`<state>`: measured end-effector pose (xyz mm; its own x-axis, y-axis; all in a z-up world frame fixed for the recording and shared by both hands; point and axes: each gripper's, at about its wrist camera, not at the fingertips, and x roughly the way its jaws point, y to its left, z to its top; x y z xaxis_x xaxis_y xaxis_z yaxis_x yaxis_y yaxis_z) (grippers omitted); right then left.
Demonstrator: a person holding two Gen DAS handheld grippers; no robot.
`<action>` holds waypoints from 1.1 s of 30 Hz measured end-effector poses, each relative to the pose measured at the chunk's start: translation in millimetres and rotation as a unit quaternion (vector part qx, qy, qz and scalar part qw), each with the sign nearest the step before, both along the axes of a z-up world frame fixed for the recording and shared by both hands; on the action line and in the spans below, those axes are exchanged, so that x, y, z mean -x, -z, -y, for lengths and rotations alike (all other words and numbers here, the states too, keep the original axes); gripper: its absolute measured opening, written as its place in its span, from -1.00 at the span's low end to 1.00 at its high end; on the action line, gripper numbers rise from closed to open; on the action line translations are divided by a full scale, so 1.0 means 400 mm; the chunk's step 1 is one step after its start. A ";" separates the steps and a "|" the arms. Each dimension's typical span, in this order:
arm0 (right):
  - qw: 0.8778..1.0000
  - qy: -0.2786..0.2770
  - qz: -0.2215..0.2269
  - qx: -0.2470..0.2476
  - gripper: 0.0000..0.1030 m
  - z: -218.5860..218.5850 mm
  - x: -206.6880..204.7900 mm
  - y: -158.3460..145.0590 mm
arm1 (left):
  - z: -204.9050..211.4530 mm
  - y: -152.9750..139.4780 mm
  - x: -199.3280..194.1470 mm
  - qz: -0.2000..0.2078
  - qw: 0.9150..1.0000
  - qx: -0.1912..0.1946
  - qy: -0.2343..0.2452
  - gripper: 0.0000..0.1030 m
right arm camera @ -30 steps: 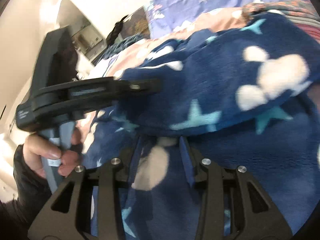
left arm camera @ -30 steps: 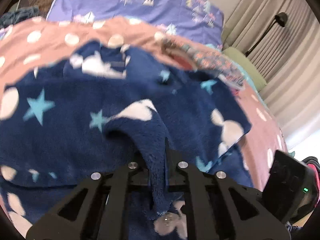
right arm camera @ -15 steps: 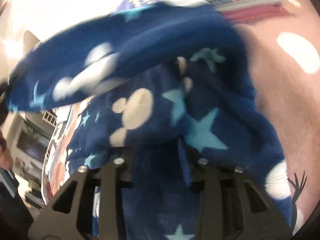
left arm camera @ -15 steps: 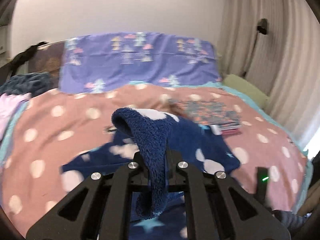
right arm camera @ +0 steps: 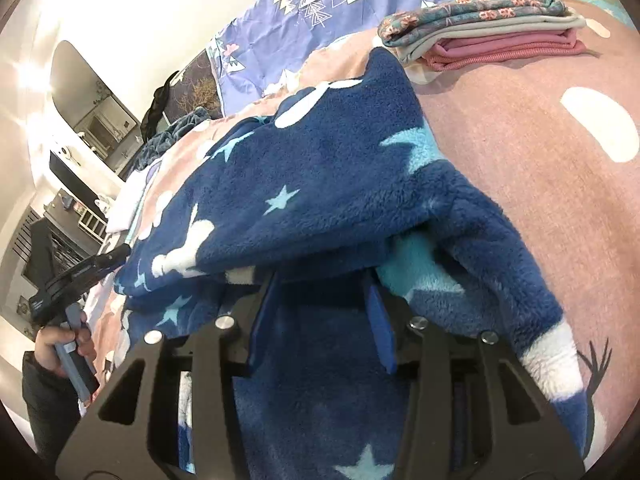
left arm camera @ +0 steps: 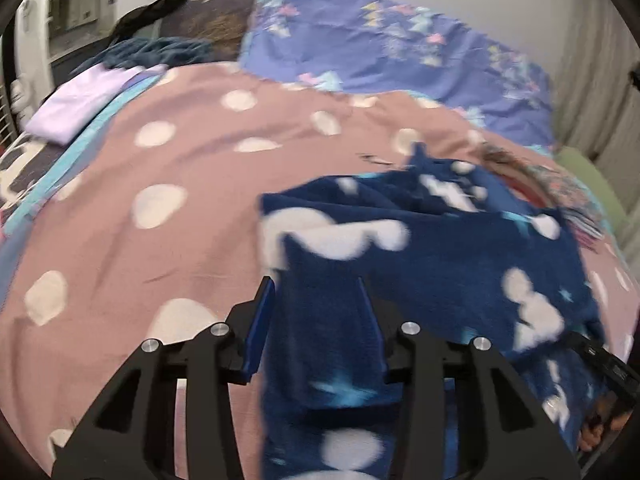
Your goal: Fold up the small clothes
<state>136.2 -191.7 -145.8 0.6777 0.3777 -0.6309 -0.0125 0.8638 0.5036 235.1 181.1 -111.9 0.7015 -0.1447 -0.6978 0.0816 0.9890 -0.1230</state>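
A navy fleece garment [left arm camera: 460,248] with stars and white shapes lies folded over on the pink dotted bedcover [left arm camera: 200,168]. My left gripper [left arm camera: 314,284] sits at its near left corner. Its jaws are opening, and a strip of fleece lies loose between them, with the blue pads bare. In the right wrist view the same fleece [right arm camera: 320,168] drapes over my right gripper [right arm camera: 320,280]. Those jaws are opening too, with fleece under and between them and the pad faces showing. The left gripper [right arm camera: 80,276] appears at the far left, held in a hand [right arm camera: 60,344].
A stack of folded clothes [right arm camera: 488,28] sits just beyond the fleece, on the bedcover [right arm camera: 540,128]. A purple patterned pillow [left arm camera: 380,52] lies at the head of the bed. A lilac folded piece [left arm camera: 88,100] and a dark teal blanket [left arm camera: 160,50] are at the far left, and a green cushion [left arm camera: 592,184] at the right.
The left gripper carried the pinched fleece fold up and across to the left, then its jaws spread. The lifted layer now lies flatter over the garment. The right gripper barely shifted.
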 end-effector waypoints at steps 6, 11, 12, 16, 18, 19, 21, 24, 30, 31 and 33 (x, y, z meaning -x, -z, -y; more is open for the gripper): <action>0.996 -0.006 0.034 0.080 -0.17 -0.051 0.025 -0.062 | 0.134 0.039 0.017 0.002 0.996 -0.054 0.075 -0.02; 0.989 0.113 -0.028 0.086 -0.80 0.082 -0.013 -0.026 | 0.180 0.074 0.012 0.004 0.994 -0.067 0.089 0.29; 0.989 0.127 -0.046 0.061 -1.00 0.113 -0.014 -0.006 | 0.186 0.081 0.011 0.009 0.993 -0.078 0.090 0.31; 0.985 0.128 -0.045 0.109 -1.00 0.089 -0.002 -0.014 | 0.191 0.094 0.017 0.014 0.992 -0.089 0.087 0.36; 0.986 0.119 -0.040 0.114 -0.57 0.069 0.009 -0.037 | 0.191 0.093 0.019 0.015 0.992 -0.090 0.087 0.36; 0.990 0.107 -0.023 0.094 -0.46 0.065 0.019 -0.059 | 0.192 0.094 0.018 0.015 0.992 -0.091 0.086 0.37; 0.993 0.083 0.006 0.081 -0.40 0.045 0.019 -0.096 | 0.195 0.095 0.018 0.014 0.992 -0.094 0.085 0.39; 0.994 0.043 0.034 0.090 -0.40 0.016 -0.014 -0.130 | 0.208 0.101 0.016 0.014 0.990 -0.111 0.082 0.43; 0.989 0.047 -0.021 0.140 -0.69 0.041 -0.130 -0.001 | 0.207 0.107 0.017 0.016 0.990 -0.109 0.084 0.47; 0.988 0.050 -0.022 0.145 -0.69 0.036 -0.123 -0.017 | 0.202 0.107 0.015 0.015 0.991 -0.105 0.083 0.47; 0.982 0.040 -0.012 0.183 -0.61 0.010 -0.100 -0.039 | 0.198 0.103 0.016 0.015 0.991 -0.101 0.082 0.47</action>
